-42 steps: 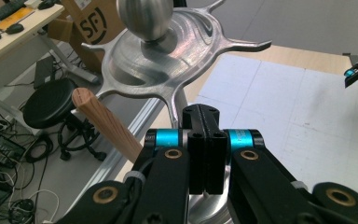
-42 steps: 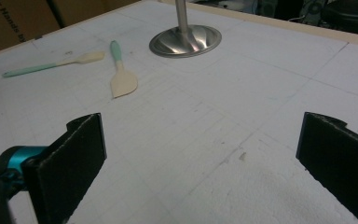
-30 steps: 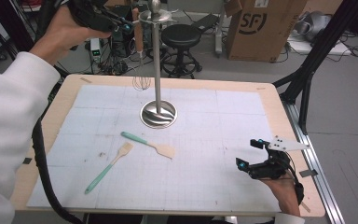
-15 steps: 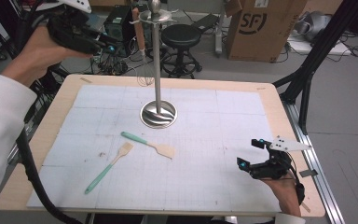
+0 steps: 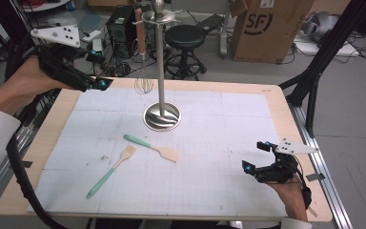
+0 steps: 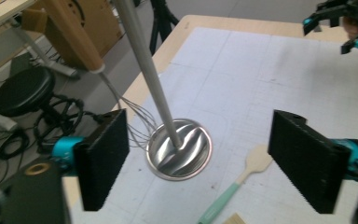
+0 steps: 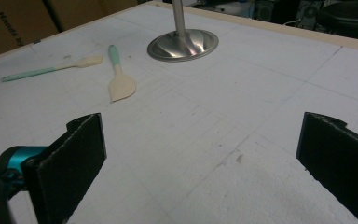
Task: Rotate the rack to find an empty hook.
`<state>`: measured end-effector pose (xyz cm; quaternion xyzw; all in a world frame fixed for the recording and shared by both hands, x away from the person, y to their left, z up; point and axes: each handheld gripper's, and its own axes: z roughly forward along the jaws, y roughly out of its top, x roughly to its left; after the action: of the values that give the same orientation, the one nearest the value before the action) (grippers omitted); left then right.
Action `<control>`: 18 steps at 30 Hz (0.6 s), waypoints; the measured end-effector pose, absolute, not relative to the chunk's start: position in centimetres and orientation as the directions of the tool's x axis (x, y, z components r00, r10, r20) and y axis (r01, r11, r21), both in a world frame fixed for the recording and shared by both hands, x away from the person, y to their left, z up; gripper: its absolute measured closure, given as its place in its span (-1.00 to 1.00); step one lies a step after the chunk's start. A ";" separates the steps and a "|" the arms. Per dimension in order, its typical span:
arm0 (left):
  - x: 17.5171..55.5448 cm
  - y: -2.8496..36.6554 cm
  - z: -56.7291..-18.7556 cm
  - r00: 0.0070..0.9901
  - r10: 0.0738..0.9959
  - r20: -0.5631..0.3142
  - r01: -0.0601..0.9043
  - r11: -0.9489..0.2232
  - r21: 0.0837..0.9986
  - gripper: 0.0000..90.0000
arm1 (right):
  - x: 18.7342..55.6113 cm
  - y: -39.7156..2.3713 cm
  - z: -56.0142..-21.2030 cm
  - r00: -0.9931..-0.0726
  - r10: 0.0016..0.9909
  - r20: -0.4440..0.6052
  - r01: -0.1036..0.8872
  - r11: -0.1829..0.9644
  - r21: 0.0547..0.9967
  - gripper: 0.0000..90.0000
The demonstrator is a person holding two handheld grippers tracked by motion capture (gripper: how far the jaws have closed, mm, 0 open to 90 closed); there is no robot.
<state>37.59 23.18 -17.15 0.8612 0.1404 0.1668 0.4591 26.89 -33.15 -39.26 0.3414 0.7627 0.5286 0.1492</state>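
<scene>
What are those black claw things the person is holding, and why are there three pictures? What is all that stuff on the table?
Those claws are grippers: hand-held tongs with two black jaws. A person holds one in each hand. The left gripper is up in the air near the far left corner of the table, and its jaws have just been opening, with nothing between them. The right gripper is low near the front right corner, open and empty too.

One picture comes from a camera high above the table. The other two come from small cameras riding on each gripper, looking out between its own jaws.

On the table stands a metal stand with a round base. A whisk with a wooden handle hangs from its top. Two spatulas lie on the white mat: a slotted spatula and a flat spatula, both with green handles.
</scene>
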 end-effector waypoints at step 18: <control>34.7 24.7 -21.8 0.916 0.376 0.141 0.076 -0.507 0.859 -0.96 | 27.0 -33.2 -39.1 -0.719 0.683 0.131 0.363 0.209 0.908 -1.00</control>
<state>34.70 24.68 -21.80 0.8536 0.1324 0.1570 0.4787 27.05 -33.21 -39.06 0.3428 0.7625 0.5273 0.1514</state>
